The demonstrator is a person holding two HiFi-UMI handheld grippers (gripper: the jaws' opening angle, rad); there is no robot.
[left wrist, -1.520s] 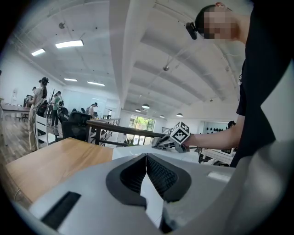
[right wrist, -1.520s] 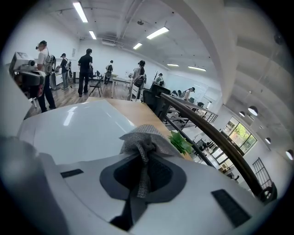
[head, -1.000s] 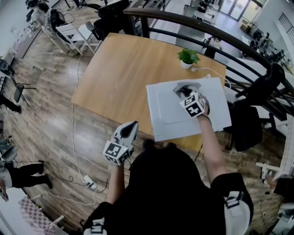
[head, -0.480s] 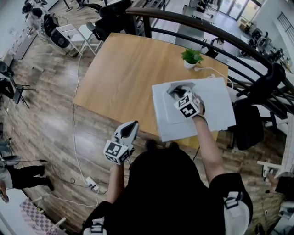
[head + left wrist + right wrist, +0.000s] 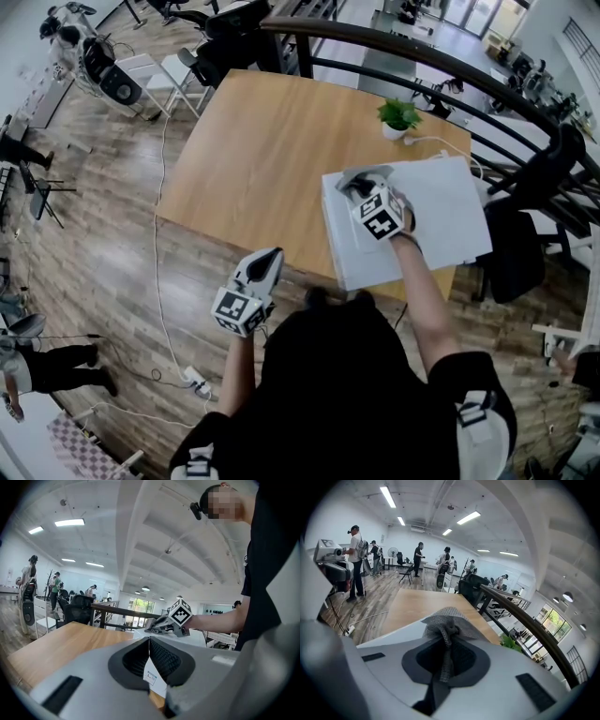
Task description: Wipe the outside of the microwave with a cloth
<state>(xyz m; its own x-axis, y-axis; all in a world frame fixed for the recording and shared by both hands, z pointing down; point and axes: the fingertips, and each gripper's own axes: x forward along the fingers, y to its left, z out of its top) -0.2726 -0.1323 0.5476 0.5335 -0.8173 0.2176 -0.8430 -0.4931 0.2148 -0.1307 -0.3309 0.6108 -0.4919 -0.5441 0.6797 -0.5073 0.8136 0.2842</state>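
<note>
The white microwave (image 5: 441,211) stands at the right near corner of the wooden surface (image 5: 253,150), w/ a small potted plant (image 5: 398,117) just behind it. A grey cloth (image 5: 367,174) is on the microwave's top near the left edge, pinched in the closed right tool (image 5: 360,186). The left tool (image 5: 266,263) is well apart, over the wood floor (image 5: 94,234), jaws together w/ nothing btw. them. A dark railing (image 5: 422,56) runs behind.
</note>
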